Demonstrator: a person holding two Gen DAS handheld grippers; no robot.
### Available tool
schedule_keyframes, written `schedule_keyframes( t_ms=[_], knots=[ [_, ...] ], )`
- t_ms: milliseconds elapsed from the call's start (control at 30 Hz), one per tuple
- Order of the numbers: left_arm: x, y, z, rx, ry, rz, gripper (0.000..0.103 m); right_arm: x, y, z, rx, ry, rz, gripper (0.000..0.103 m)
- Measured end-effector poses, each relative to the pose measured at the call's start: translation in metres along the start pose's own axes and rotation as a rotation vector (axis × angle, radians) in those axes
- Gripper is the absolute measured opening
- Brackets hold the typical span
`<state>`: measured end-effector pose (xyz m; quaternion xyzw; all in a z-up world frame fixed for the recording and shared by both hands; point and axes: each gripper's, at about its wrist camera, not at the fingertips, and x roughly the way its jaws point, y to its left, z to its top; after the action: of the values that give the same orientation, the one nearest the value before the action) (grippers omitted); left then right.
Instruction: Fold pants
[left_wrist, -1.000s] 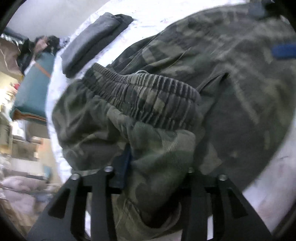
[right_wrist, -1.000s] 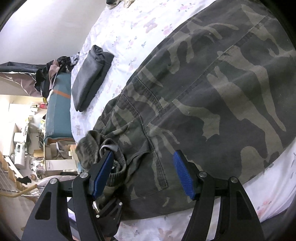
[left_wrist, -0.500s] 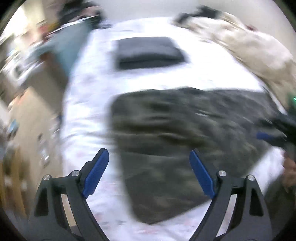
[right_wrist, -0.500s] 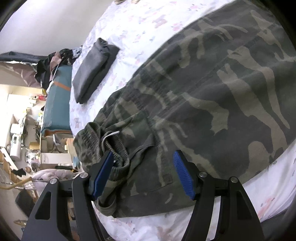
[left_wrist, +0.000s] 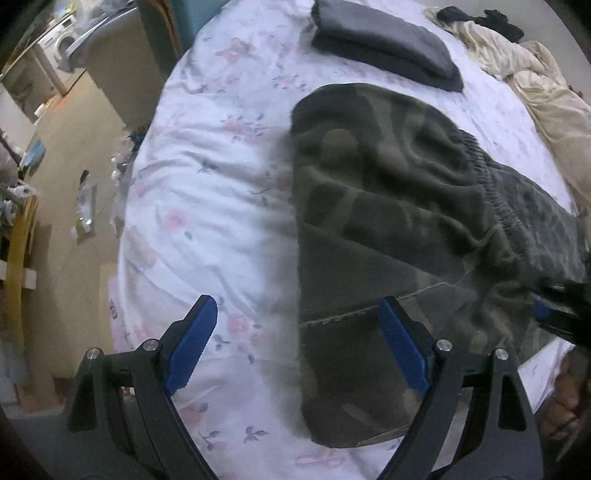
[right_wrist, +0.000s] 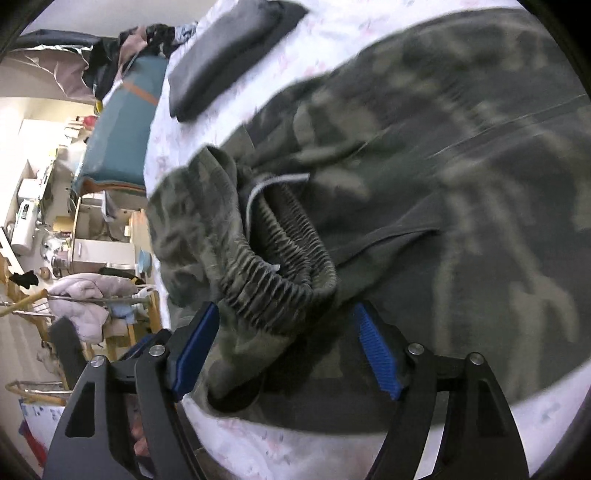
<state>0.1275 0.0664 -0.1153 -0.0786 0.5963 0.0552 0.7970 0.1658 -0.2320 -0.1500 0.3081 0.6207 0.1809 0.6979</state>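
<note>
Camouflage pants (left_wrist: 388, 206) lie folded across a white floral bed sheet (left_wrist: 207, 192). My left gripper (left_wrist: 297, 343) hangs open above the pants' left edge, one pad over bare sheet, the other over cloth, holding nothing. In the right wrist view the pants (right_wrist: 461, 147) fill the frame, and their ribbed elastic waistband (right_wrist: 280, 269) is bunched up just ahead of my right gripper (right_wrist: 286, 347). Its jaws are opening, with rumpled cloth lying between the fingers, not pinched. The right gripper (left_wrist: 557, 310) also shows at the right edge of the left wrist view.
A folded dark grey garment (left_wrist: 384, 48) lies on the bed beyond the pants. A beige garment (left_wrist: 535, 85) is heaped at the far right. The bed's left edge drops to a cluttered floor with a teal piece of furniture (right_wrist: 125, 129) and a laundry rack (right_wrist: 81, 295). A hand (left_wrist: 565, 398) shows at the lower right.
My left gripper let go of the bunched waistband cloth, opened wide and swung over to the pants' left edge. My right gripper moved up to the waistband, which now lies heaped between its fingers.
</note>
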Motion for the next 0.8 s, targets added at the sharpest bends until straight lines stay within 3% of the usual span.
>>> schedule_keyframes(
  t_ms=[33,67,167,267,400,467,533,667,733,800],
  knots=[
    [-0.001,0.000,0.001,-0.001,-0.005,-0.003,0.086,0.010,-0.001,0.001,0.012,0.006,0.010,0.076],
    [-0.005,0.000,0.002,-0.006,-0.016,-0.001,0.086,0.015,-0.001,0.001,0.017,0.005,0.020,0.069],
    [-0.016,0.005,0.005,-0.040,-0.057,0.003,0.086,0.013,0.007,-0.005,-0.026,-0.051,-0.021,0.040],
    [-0.023,0.015,0.009,-0.093,-0.084,-0.019,0.086,-0.029,0.019,-0.026,-0.012,-0.142,0.033,0.032],
    [-0.025,0.014,0.011,-0.114,-0.090,-0.046,0.086,-0.044,-0.003,-0.055,0.145,-0.173,0.046,0.036],
    [-0.021,0.010,0.012,-0.095,-0.070,-0.046,0.086,-0.019,-0.020,-0.059,0.195,-0.092,0.016,0.054],
    [-0.016,0.008,0.011,-0.096,-0.047,-0.044,0.086,-0.004,-0.024,-0.061,0.180,-0.015,-0.019,0.061],
    [-0.008,0.006,0.005,-0.095,-0.017,-0.033,0.086,-0.032,0.009,-0.057,-0.019,-0.072,-0.178,0.062],
    [-0.002,0.003,0.002,-0.077,0.001,-0.030,0.086,-0.052,0.029,-0.046,-0.106,-0.152,-0.252,0.062],
    [0.002,-0.002,0.000,-0.062,0.014,-0.022,0.086,-0.059,0.052,-0.031,-0.198,-0.208,-0.272,0.063]
  ],
)
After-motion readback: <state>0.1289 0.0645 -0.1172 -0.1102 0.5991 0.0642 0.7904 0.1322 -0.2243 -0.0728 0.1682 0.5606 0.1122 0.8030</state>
